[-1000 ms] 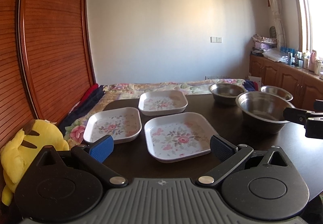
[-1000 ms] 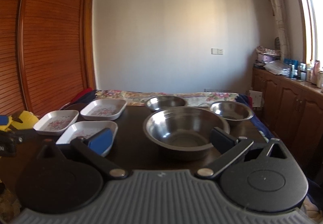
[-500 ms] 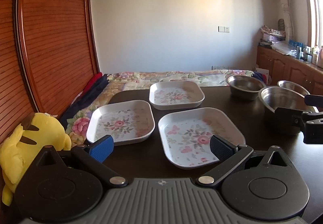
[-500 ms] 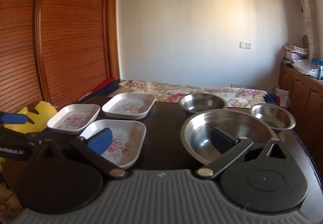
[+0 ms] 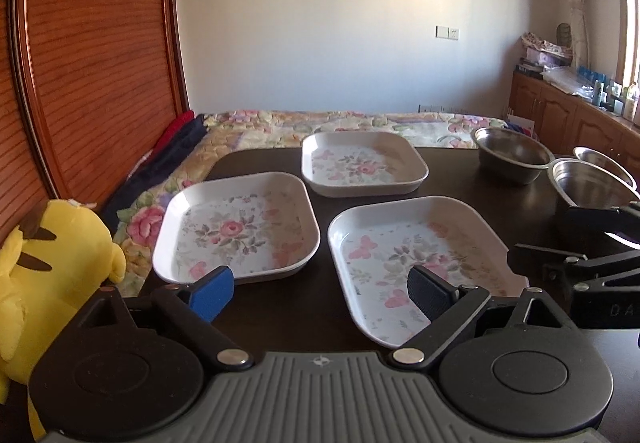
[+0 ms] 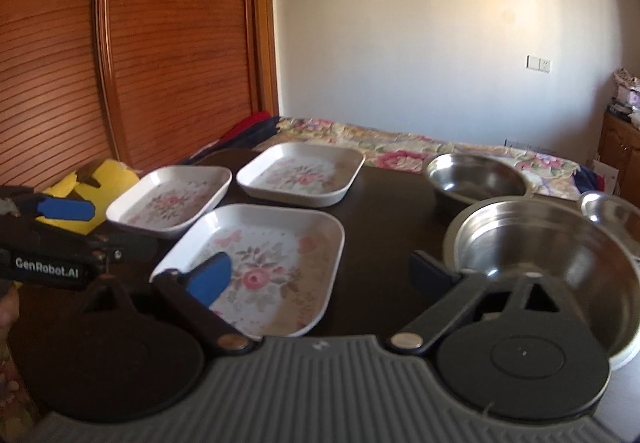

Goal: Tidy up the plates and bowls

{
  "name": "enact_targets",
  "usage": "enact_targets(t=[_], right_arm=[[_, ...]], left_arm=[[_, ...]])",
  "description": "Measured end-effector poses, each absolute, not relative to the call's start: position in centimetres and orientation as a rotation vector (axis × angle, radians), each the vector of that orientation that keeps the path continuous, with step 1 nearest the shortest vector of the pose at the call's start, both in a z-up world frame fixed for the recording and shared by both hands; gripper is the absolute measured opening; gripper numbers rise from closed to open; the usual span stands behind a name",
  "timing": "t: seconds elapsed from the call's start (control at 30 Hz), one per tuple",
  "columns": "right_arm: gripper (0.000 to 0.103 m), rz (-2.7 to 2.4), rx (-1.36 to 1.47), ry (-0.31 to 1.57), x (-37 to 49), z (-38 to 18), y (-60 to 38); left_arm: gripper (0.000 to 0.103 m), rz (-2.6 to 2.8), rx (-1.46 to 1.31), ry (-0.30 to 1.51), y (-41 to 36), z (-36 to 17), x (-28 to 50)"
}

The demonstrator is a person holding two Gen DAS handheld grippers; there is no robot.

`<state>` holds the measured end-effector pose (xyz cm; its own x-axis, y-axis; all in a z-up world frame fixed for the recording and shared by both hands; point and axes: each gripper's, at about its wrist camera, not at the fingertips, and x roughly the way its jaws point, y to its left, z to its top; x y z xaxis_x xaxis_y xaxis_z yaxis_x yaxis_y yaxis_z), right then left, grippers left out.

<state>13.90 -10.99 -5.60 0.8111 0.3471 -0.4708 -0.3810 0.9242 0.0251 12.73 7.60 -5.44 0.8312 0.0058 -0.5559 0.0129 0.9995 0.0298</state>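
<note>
Likely light, stiff, slick melamine: we judge the near plate (image 5: 416, 263) wants a pinch on its raised rim, not the flat floral floor. We hold the left gripper (image 5: 320, 293) wide open, empty, low over the dark table (image 5: 320, 307) between the left plate (image 5: 236, 227) and the near one. Right gripper (image 6: 320, 275) is also open, empty, between near plate and big steel bowl (image 6: 548, 259). Far plate (image 5: 362, 165) sits behind; two smaller bowls (image 6: 476, 177) far right. Bowls look rigid, slippery; grip the lip.
</note>
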Motion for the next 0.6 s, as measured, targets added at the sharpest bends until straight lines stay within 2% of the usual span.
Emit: enact_targets(t=[0.1,0.27,0.37,0.5,0.6], right_arm=[[0.089,0.394,-0.080,0.503,14.6,-6.0,-10.7],[0.081,0.399,-0.083,0.531,15.4,-6.6,-10.2],[0.073,0.396,-0.096,0.538,15.7,-6.9,-9.9],[0.069,0.393,-0.119,0.536,15.7,-7.1,-9.4],[0.061,0.383,-0.128,0.557,16.0,-7.3,-9.1]], left_arm=[[0.093,-0.009,0.030,0.599,7.8,-5.7,13.4],[0.084,-0.033,0.021,0.615,8.1,-6.1,14.2],[0.070,-0.054,0.008,0.622,8.1,-6.3,14.5],[0.062,-0.069,0.008,0.618,8.0,-6.5,14.8],[0.052,-0.072,0.010,0.625,8.0,-6.7,14.9]])
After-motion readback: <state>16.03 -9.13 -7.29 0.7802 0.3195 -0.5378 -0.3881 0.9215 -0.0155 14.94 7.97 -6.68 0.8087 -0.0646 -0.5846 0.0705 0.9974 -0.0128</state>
